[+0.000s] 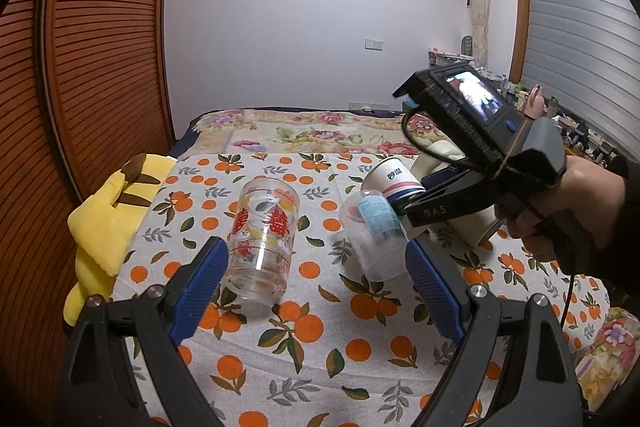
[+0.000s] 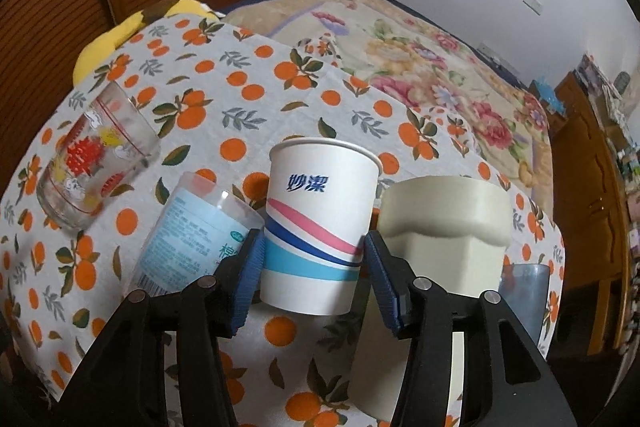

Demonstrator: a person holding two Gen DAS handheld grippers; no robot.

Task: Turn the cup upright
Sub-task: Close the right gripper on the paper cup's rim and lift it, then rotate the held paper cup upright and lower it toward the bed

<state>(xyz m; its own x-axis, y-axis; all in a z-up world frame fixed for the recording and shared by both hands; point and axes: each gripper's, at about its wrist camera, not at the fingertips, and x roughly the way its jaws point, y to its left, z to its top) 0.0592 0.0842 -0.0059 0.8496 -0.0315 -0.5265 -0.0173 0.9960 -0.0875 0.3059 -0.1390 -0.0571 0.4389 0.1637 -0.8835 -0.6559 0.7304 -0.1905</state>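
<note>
My right gripper [image 2: 314, 269] is shut on a white paper cup [image 2: 320, 223] with pink and blue stripes and holds it near upright, mouth up, above the cloth. The cup also shows in the left wrist view [image 1: 394, 179], tilted in the right gripper [image 1: 404, 205]. My left gripper [image 1: 316, 287] is open and empty above the cloth. Between its fingers lie a printed glass [image 1: 262, 239] and a clear plastic cup with a blue label [image 1: 374, 235], both on their sides.
An orange-print cloth [image 1: 320, 339] covers the table. A cream plastic cup [image 2: 444, 227] lies right of the paper cup, a bluish cup [image 2: 524, 291] beyond it. A yellow plush [image 1: 108, 223] sits at the left edge. A bed lies behind.
</note>
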